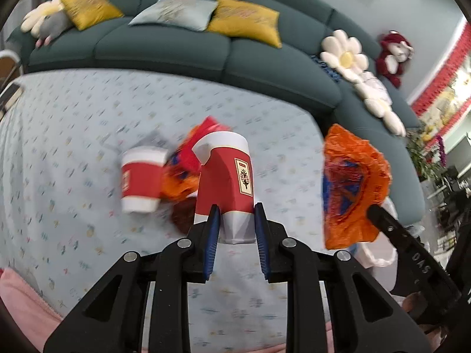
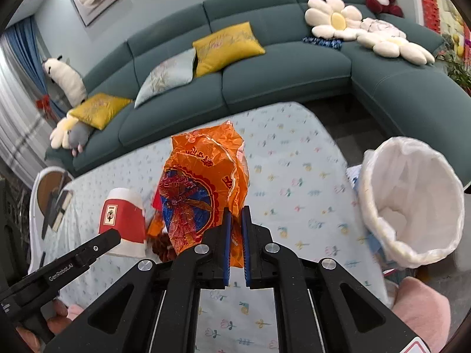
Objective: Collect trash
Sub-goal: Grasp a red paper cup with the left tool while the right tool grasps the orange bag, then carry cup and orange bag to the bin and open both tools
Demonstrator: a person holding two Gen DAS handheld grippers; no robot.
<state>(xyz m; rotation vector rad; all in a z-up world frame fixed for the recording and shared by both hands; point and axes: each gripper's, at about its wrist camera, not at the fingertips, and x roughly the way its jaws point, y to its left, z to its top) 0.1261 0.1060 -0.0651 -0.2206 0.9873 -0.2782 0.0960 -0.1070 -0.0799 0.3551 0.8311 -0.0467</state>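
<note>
My left gripper (image 1: 237, 220) is shut on the base of a dented red and white paper cup (image 1: 225, 176), held above the table. A second red and white cup (image 1: 141, 179) lies on the cloth to its left beside crumpled red and orange wrappers (image 1: 182, 170). My right gripper (image 2: 235, 232) is shut on an orange plastic bag (image 2: 203, 185), lifted above the table; the bag also shows in the left wrist view (image 1: 350, 188). The held cup shows in the right wrist view (image 2: 123, 220). A bin with a white liner (image 2: 412, 203) stands at the table's right edge.
The table (image 2: 294, 176) has a light floral cloth. A teal corner sofa (image 2: 279, 82) with cushions and flower pillows runs behind it. A small round side table with a book (image 2: 53, 194) stands at the left. A brown object (image 1: 184, 216) lies under the wrappers.
</note>
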